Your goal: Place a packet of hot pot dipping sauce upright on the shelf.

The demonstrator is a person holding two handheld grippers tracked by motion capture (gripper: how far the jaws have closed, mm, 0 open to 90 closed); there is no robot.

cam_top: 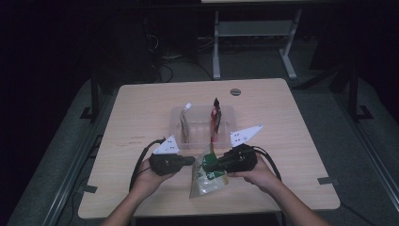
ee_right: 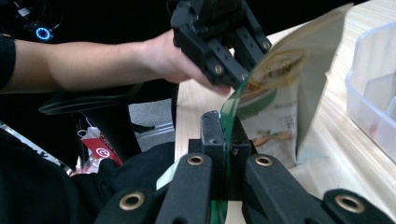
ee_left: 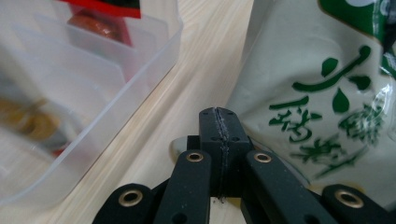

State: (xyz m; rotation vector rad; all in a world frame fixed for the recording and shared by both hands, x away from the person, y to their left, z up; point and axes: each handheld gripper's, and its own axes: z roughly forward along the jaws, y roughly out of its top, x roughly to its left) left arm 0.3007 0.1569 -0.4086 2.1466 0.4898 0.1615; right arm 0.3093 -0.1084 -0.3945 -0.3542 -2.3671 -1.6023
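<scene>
A white and green snack bag (cam_top: 207,176) stands near the table's front edge, between my two grippers. My right gripper (cam_top: 210,165) is shut on its green edge, which runs up between the jaws in the right gripper view (ee_right: 223,126). My left gripper (cam_top: 190,160) meets the bag's left side. In the left gripper view its jaws (ee_left: 219,119) are pressed together, with the bag (ee_left: 327,93) to their right and a sliver of it showing at their left. The left gripper (ee_right: 233,77) also touches the bag's edge (ee_right: 261,70) in the right gripper view.
A clear plastic tray (cam_top: 176,128) with dividers sits just behind the bag. It holds a red packet (cam_top: 215,120) and a brownish packet (cam_top: 185,123), both upright. The tray's wall (ee_left: 140,70) is close to the left jaws. A round grommet (cam_top: 235,92) marks the far edge.
</scene>
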